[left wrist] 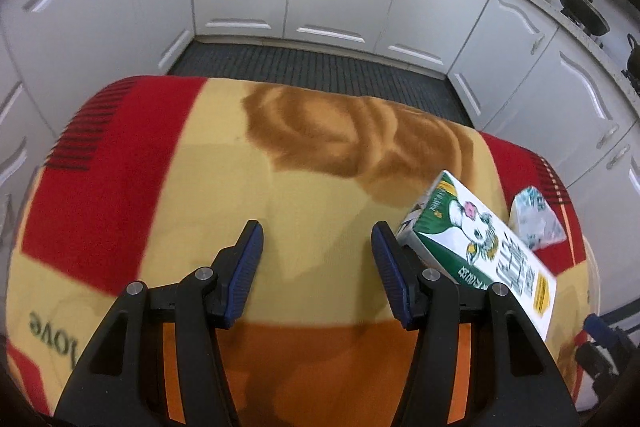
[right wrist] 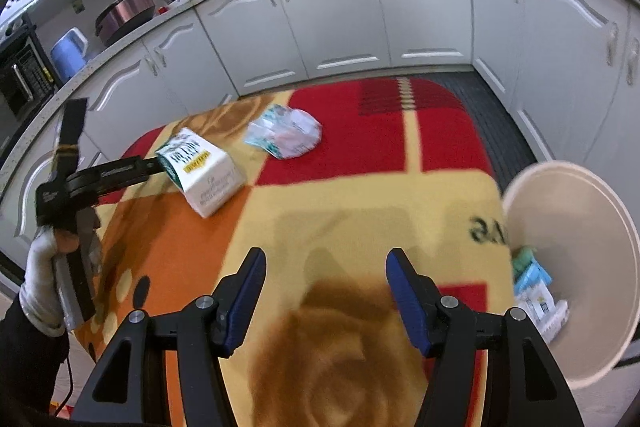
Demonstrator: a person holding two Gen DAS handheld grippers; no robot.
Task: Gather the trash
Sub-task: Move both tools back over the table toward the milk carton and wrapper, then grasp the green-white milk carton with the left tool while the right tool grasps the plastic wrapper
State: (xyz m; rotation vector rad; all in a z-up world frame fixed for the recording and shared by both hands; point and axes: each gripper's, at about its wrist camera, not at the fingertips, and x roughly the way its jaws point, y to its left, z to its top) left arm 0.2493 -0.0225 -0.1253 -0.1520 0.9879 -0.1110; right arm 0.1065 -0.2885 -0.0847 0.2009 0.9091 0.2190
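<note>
A white and green milk carton (left wrist: 480,251) lies on its side on the blanket-covered table (left wrist: 208,187). It sits just outside the right finger of my left gripper (left wrist: 318,261), which is open with only blanket between its pads. In the right wrist view the same carton (right wrist: 204,171) lies at the left, with the left gripper (right wrist: 154,165) up against its end. A crumpled plastic wrapper (right wrist: 286,133) lies beyond the carton; the wrapper (left wrist: 536,223) also shows at the left wrist view's right edge. My right gripper (right wrist: 326,291) is open over bare blanket.
A round beige bin (right wrist: 592,211) stands off the table's right edge and holds several wrappers (right wrist: 536,291). A gloved hand (right wrist: 40,279) holds the left gripper. White kitchen cabinets (right wrist: 340,19) curve around the table, with a dark floor mat (left wrist: 312,71) between them and it.
</note>
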